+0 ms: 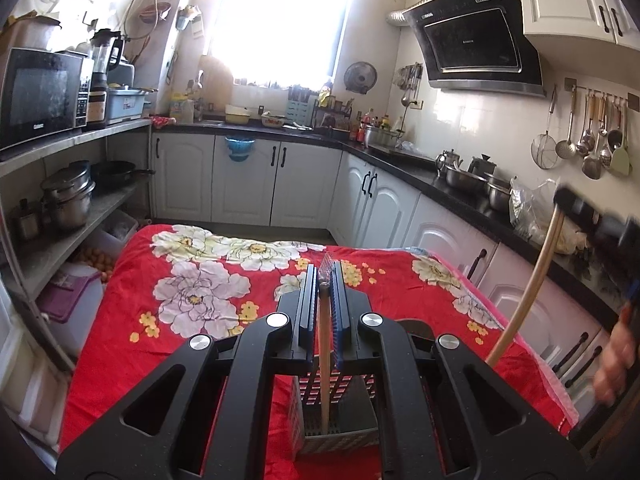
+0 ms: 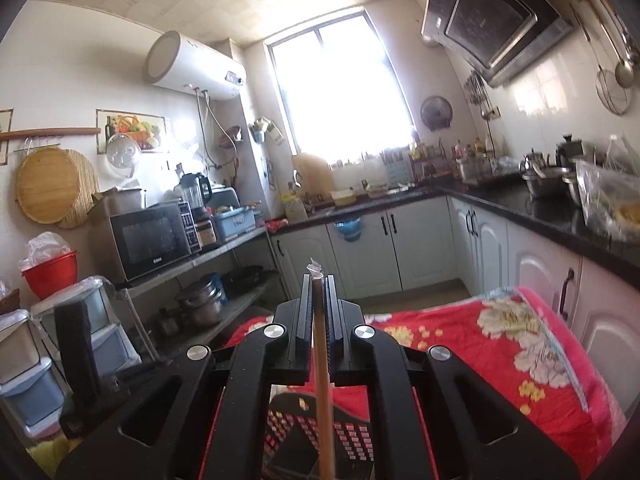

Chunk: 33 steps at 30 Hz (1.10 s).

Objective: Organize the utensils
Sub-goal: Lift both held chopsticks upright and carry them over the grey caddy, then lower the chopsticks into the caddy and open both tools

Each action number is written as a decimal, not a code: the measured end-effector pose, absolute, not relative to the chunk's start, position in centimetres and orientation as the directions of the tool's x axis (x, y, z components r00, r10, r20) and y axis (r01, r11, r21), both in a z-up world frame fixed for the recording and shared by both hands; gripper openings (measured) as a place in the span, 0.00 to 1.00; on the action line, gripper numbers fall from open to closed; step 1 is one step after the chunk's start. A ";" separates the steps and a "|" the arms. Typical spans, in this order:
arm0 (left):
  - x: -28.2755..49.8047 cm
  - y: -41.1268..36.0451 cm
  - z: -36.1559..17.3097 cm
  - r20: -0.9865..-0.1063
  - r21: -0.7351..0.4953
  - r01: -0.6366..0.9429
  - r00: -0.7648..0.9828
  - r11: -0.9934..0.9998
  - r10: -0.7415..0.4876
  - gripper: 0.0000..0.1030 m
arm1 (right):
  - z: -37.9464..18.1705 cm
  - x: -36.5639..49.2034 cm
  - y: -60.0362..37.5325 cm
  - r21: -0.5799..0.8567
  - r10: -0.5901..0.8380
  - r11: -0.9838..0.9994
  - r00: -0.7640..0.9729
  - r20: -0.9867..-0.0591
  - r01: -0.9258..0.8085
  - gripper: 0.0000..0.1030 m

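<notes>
1. Left gripper (image 1: 325,280) is clamped on a chopstick (image 1: 325,360), whose lower end stands in the perforated holder (image 1: 340,436) on the red cloth (image 1: 192,264).
2. Right gripper (image 2: 319,292) pinches another chopstick (image 2: 322,380) above the holder (image 2: 344,440).
3. Counter (image 1: 448,184) and bowls (image 1: 466,178) lie well apart.

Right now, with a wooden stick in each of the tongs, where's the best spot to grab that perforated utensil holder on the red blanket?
Grip the utensil holder by one thin upper wall, coming straight down from above. It stands upright and open-topped, so a rim edge fits narrow jaws, while the body is probably too wide. Choose a wall away from the chopstick already standing inside. Both tongs are full, so the left tongs must release first.
</notes>
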<state>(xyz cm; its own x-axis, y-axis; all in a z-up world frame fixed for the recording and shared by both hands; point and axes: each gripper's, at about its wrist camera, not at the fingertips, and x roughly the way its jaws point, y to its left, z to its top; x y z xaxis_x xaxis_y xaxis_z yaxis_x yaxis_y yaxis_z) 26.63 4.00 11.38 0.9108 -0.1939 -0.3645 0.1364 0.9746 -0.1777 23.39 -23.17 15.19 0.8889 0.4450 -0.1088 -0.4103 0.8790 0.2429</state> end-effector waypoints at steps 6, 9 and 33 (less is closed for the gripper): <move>26.7 4.0 10.5 -0.376 -0.178 0.138 0.905 0.974 -0.197 0.03 | 15.0 24.3 -23.2 0.224 0.425 0.891 0.900 -0.099 -0.396 0.06; 26.6 4.2 10.1 -0.379 -0.177 0.135 0.905 0.975 -0.194 0.03 | 13.6 24.6 -23.2 0.208 0.399 0.905 0.909 -0.121 -0.370 0.06; 23.5 5.7 8.4 -0.423 -0.209 0.079 0.891 0.975 -0.164 0.12 | 7.8 21.3 -25.4 0.310 0.392 0.902 0.870 -0.299 -0.300 0.30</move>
<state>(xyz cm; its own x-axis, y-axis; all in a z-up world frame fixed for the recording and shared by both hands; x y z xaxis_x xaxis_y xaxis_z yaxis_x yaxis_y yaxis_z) 23.48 5.66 8.37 0.8910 -0.1636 -0.4235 0.0795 0.9746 -0.2092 21.33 -25.40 7.75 0.8701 0.3920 -0.2988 -0.2999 0.9021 0.3102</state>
